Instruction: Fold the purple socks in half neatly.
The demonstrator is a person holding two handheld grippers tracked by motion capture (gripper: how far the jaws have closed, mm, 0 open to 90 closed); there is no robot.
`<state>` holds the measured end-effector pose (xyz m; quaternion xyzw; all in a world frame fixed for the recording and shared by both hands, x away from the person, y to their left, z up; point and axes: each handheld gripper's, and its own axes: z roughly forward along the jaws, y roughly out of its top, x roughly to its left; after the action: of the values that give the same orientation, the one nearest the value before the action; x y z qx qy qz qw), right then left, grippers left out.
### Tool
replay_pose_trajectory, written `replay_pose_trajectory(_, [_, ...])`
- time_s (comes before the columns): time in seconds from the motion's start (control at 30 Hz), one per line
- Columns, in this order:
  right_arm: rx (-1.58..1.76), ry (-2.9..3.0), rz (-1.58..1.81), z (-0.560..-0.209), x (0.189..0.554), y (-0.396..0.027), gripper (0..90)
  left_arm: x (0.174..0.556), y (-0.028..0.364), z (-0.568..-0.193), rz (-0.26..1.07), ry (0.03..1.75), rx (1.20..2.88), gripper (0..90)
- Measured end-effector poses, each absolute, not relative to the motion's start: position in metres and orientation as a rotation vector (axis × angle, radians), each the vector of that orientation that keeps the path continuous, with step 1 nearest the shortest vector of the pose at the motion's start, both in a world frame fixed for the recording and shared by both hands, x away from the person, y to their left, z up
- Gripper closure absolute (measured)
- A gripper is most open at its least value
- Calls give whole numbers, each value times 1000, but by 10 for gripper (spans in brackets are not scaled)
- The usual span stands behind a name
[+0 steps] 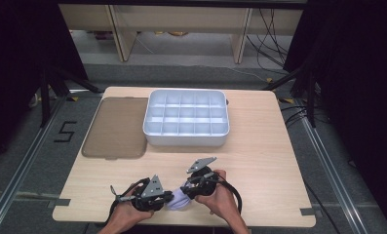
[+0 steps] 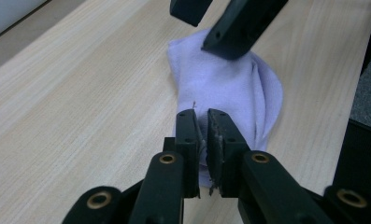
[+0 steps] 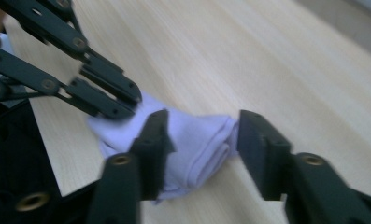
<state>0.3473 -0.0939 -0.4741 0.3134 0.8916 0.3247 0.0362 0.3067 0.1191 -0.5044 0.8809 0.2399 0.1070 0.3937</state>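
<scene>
Lilac cloth (image 2: 223, 88) lies bunched on the worktop (image 1: 259, 170), pinched in the nearly closed left tongs (image 2: 200, 122); right tongs (image 3: 199, 128) stand half-open astride its other end, not gripping. Folding seems underway; next, the right needs a fresh grip.

One table (image 1: 259, 161) carries everything here. On it lies one pale lilac cloth (image 1: 179, 202), folded into a bundle near the front edge. There are two tongs: the left tongs (image 1: 167, 197) and the right tongs (image 1: 185, 190), one in each of the person's two hands. Each of them has two black jaws. One white divided box (image 1: 186, 139) stands toward the back of the table; its grid counts fifteen compartments, three rows of five. One flat brown-grey lid (image 1: 115, 127) lies just beside that box, on its left.
</scene>
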Motion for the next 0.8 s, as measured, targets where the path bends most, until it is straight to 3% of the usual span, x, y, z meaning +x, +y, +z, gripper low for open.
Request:
replay_pose_trajectory(0.27, [1099,2812,928,-491,354,-93,384,306,119,-503,302,591,2247,801])
replay_pose_trajectory(0.57, [1120,2825,968,-495,355,-95,393,288,113,-493,253,515,2202,766])
replay_pose_trajectory(0.8, [1118,2834,986,-496,354,-94,436,293,114,-501,206,546,2241,806])
